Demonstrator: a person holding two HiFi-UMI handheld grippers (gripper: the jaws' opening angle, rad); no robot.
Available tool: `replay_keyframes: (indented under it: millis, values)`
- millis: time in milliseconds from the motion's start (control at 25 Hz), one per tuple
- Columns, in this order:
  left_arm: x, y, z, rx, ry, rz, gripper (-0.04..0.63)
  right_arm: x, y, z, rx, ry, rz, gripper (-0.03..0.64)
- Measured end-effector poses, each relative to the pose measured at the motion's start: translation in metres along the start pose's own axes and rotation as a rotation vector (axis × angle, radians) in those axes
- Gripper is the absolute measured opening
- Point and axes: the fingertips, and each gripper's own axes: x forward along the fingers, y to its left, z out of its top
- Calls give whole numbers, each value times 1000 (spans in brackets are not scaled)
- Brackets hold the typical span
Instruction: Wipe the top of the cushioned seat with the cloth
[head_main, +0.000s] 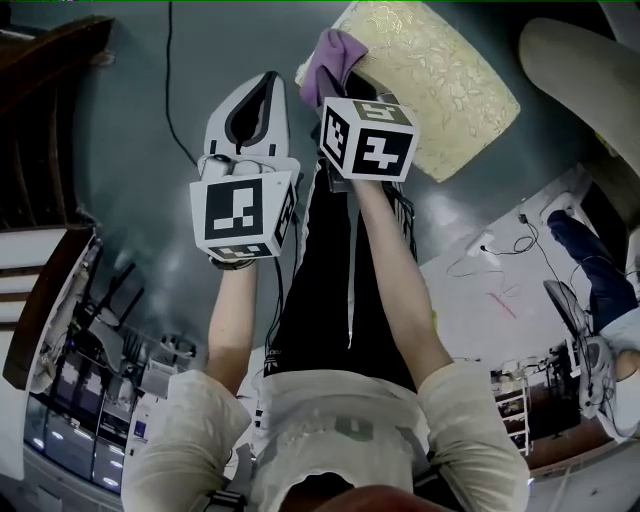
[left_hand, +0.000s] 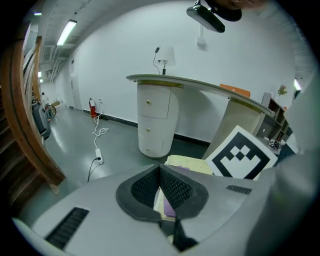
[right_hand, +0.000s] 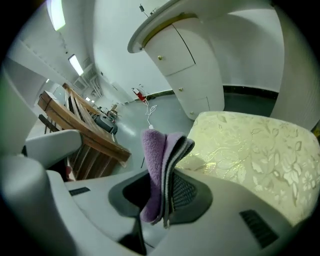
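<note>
Grips the cloth (right_hand: 156, 160) between the jaws of the right gripper (right_hand: 160, 192), clamped shut on a folded bundle of several layers, with purple pile outermost and a paler striped edge inside. Stands upright and reaches well past the jaw tips, with its lower edge tucked down between the ribbed pads.

Looks soft, light and limp. Will probably flop and bunch when dragged, yet seems unlikely to slide out of ribbed pads while clamped. Best taken as it is now, low on the fold, which leaves a loose wad beyond the tips to press flat. Seems to need no regrip.

Shows the seat (right_hand: 250, 145) just ahead of those jaws and to their right, very near the cloth. Cannot tell whether the two touch. Has a pale yellow padded top woven with a leaf pattern, likely to give a little under pressure and so to call for a light, even stroke. In the head view, puts the cloth at the seat's near corner, with almost the whole top lying beyond the tips. Suggests wiping at its very start, if begun at all.

Carries the left gripper (left_hand: 160, 169) beside the right one, on its left, jaws closed tip to tip on nothing. Gives only a glimpse of seat and cloth through the slit below the tips.

Farther out past the jaws, shows grey floor (left_hand: 75, 150), a cable (left_hand: 97, 145) and a round white cabinet (left_hand: 156, 120).
</note>
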Motion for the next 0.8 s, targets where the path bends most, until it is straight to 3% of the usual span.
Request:
replay_keyframes:
  millis: [200, 400, 800]
  values:
    - [-7, 12, -10, -37, 8, 25, -8, 30, 6, -21, -7, 69, -11, 91]
    - [-10, 19, -11, -6, 9, 37, -8, 39, 12, -30, -43, 103, -42, 91]
    - [-6, 3, -9, 44, 24, -32, -8, 8, -5, -37, -81, 88, -89, 91]
